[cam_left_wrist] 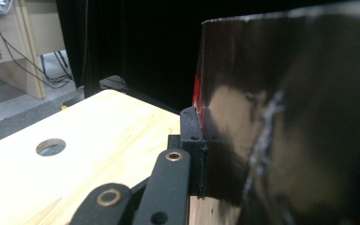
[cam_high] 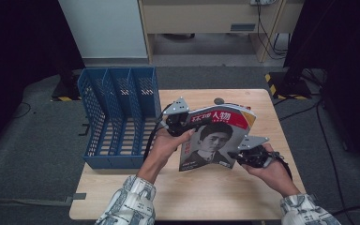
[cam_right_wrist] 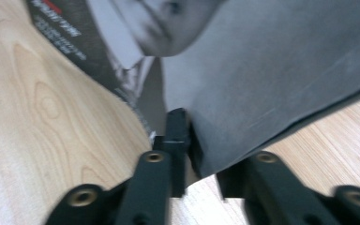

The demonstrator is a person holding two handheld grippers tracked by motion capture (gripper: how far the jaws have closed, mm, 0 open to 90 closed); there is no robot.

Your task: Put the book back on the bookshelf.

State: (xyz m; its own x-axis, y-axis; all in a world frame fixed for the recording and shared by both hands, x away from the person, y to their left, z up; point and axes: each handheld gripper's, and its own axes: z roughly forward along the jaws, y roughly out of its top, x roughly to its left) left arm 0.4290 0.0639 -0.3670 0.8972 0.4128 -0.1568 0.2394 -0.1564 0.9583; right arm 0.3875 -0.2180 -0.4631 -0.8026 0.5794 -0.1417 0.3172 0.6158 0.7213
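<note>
While both tools meet on it, the magazine stands off the surface:
Left tool (cam_high: pixel 180 123): clamped tight on the magazine's (cam_high: pixel 218 136) top left corner; one black jaw lies flat against the glossy cover in the left gripper view.
Right tool (cam_high: pixel 243 157): narrow, jaws either side of the lower right edge, loose, not pressing.
Magazine: raised at a tilt over the middle of the surface (cam_high: pixel 206 197), right of the blue file rack (cam_high: pixel 117 117).
Risk, sag: one firm corner grip may let the limp pages droop or twist.
Risk, slip: glossy paper could slide out.
Risk, rack: a bent edge could catch a divider.
</note>
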